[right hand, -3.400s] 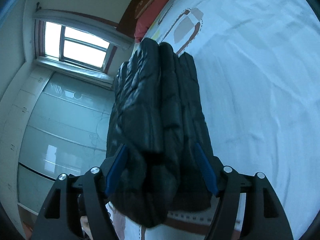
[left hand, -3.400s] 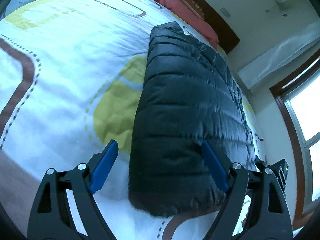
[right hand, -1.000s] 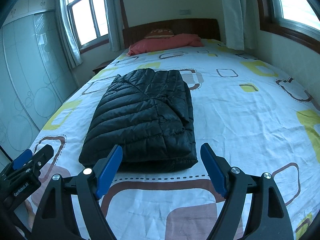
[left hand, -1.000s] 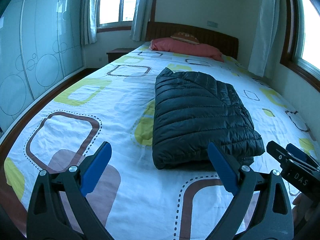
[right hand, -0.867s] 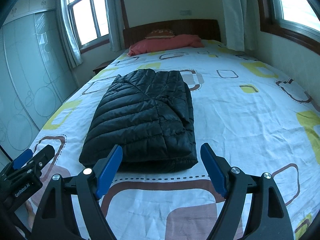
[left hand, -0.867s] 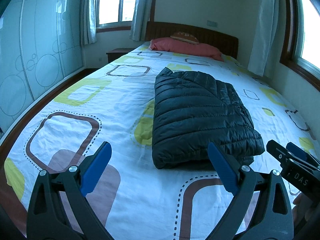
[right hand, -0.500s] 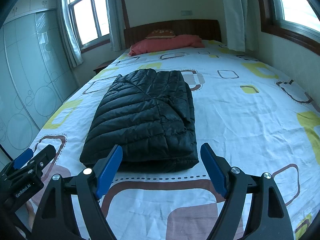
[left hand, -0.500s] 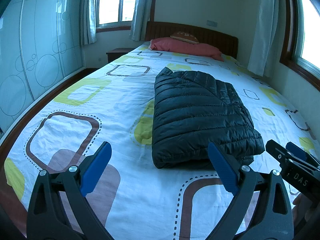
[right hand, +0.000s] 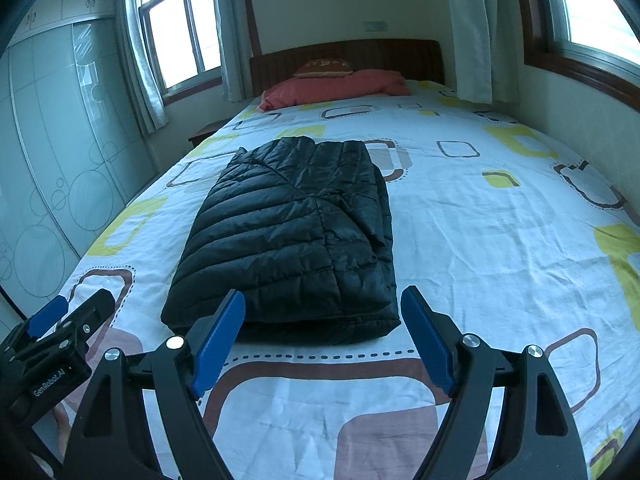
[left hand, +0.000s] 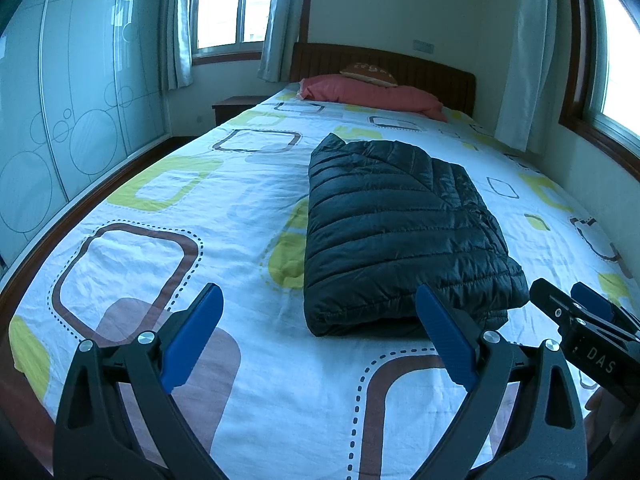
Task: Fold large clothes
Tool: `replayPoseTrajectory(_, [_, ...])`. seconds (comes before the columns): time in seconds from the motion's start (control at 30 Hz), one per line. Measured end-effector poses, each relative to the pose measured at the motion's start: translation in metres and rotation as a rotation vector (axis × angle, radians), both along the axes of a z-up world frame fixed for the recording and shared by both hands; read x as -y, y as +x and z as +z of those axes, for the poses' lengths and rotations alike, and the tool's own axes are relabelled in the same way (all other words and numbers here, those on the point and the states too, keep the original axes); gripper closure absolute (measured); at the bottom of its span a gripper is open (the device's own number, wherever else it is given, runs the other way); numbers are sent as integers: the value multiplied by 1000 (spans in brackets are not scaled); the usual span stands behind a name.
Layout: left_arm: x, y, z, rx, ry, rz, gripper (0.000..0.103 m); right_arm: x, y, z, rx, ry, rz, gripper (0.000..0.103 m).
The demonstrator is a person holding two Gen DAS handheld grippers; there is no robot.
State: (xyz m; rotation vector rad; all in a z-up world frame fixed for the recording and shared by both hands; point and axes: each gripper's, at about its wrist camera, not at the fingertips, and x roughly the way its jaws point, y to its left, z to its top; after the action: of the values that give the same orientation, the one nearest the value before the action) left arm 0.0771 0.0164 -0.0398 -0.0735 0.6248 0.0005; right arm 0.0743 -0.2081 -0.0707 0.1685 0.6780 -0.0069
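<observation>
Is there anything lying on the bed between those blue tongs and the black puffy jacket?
Nothing visible. Only bare patterned bedsheet lies between the open right tongs and the folded black jacket; likewise for the open left tongs.

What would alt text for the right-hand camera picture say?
A black puffer jacket, folded into a rectangle, lies on a patterned bedsheet. The open right gripper hovers before it, empty; a pink pillow lies by the headboard.

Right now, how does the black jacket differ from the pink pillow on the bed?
The jacket is black, quilted and shiny; the pillow is pink and plain. The jacket lies folded in the middle of the bed; the pillow lies against the headboard, with a small brown cushion on it. Both rest untouched on the bed.
</observation>
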Motion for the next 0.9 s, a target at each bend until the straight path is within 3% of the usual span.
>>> replayPoseTrajectory(0.9, [-1,0,-2,4,9,-8,6,-2,0,-3,-5,-3,10,24])
